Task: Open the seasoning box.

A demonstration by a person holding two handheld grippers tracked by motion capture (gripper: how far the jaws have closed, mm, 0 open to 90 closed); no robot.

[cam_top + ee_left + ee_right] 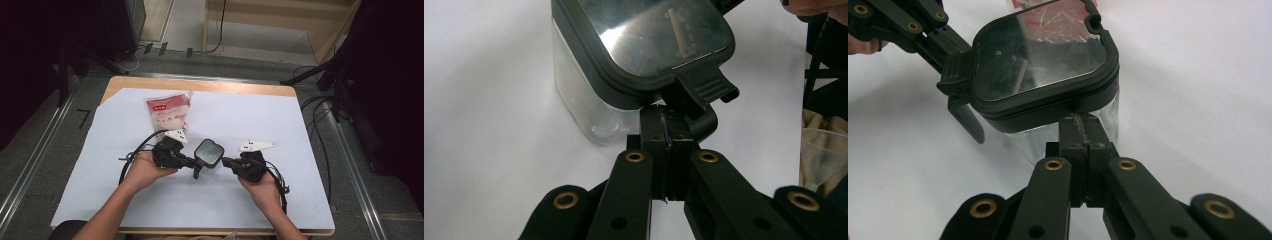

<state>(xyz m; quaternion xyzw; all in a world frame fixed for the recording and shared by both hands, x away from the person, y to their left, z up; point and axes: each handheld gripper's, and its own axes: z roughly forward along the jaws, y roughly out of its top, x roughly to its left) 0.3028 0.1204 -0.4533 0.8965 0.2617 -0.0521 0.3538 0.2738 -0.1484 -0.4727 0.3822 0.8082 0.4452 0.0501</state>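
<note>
A clear square container [208,156] with a black-rimmed lid [651,35] stands on the white sheet [260,120] between my two grippers. My left gripper [195,162] is shut, and its tips [667,137] butt against the lid's latch tab [704,87] with nothing between them. In the right gripper view that latch [960,85] hangs off the lid's left side. My right gripper [226,161] is also shut. Its tips [1082,131] touch the container [1048,80] just under the lid's rim on the opposite side. A hand holds each gripper.
A bag of white grains with a red label [168,111] lies behind the container, toward the table's far left. A clear funnel-like piece [821,152] sits at the near table edge. Cables trail from both grippers. The wooden table edge [200,85] borders the sheet.
</note>
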